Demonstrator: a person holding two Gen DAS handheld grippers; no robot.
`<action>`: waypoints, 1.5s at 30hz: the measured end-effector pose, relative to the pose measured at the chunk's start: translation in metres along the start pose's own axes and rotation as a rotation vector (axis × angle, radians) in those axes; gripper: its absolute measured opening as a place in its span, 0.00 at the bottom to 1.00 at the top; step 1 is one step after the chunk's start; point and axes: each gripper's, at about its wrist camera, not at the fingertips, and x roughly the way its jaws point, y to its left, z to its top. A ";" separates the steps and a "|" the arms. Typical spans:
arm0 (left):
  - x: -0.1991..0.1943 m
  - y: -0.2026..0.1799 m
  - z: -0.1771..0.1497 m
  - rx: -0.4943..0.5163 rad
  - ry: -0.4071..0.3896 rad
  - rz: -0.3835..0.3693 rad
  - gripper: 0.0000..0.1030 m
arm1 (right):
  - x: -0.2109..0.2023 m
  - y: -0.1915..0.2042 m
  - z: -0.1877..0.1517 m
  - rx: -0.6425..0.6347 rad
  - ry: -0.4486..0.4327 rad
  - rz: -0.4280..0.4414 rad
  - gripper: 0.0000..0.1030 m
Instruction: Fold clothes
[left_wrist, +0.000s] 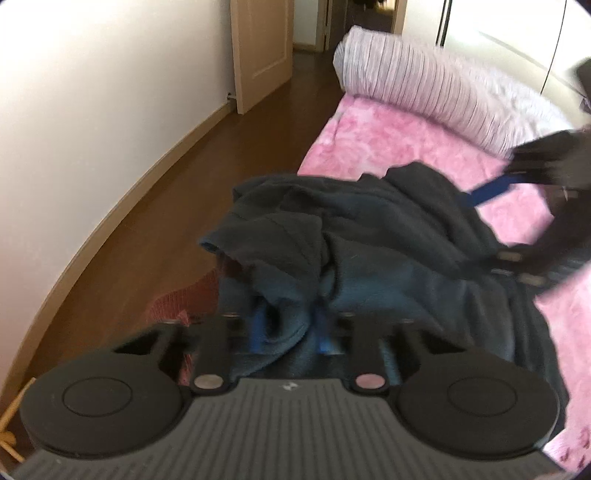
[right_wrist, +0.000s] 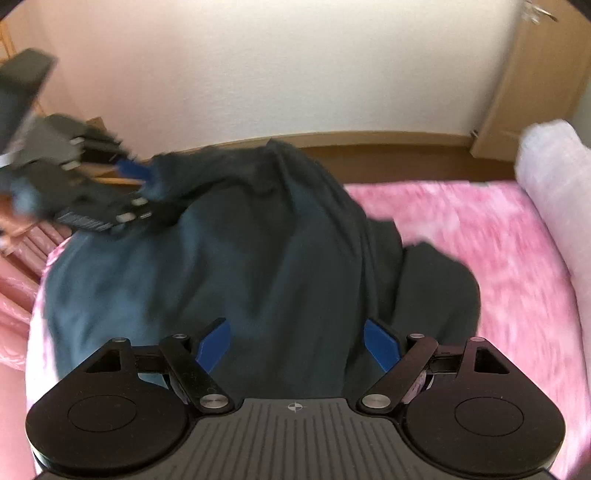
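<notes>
A dark navy garment (left_wrist: 369, 236) lies bunched on the pink bed cover (left_wrist: 388, 136); in the right wrist view it (right_wrist: 266, 240) is draped in a lifted heap. My left gripper (left_wrist: 291, 328) is shut on a fold of the garment, its blue fingers (left_wrist: 323, 332) close together with cloth bunched between them; it also shows in the right wrist view (right_wrist: 144, 173) at the garment's left edge. My right gripper (right_wrist: 299, 343) is open, blue fingers (right_wrist: 382, 343) spread over the cloth; it shows blurred in the left wrist view (left_wrist: 480, 195).
A rolled pale striped duvet (left_wrist: 424, 81) lies at the bed's far end. Brown floor (left_wrist: 166, 206), a white wall and a wooden door (left_wrist: 258, 48) lie to the left. Pink plastic bags (right_wrist: 18, 280) sit beside the bed.
</notes>
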 end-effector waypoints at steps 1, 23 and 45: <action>-0.007 0.001 -0.002 -0.011 -0.017 -0.010 0.09 | 0.011 -0.005 0.007 -0.003 0.002 0.008 0.80; -0.192 -0.235 0.002 0.310 -0.235 -0.483 0.06 | -0.218 -0.046 -0.133 0.405 -0.160 -0.139 0.01; -0.213 -0.647 -0.075 0.710 0.013 -0.845 0.33 | -0.536 -0.025 -0.619 1.151 -0.118 -0.725 0.79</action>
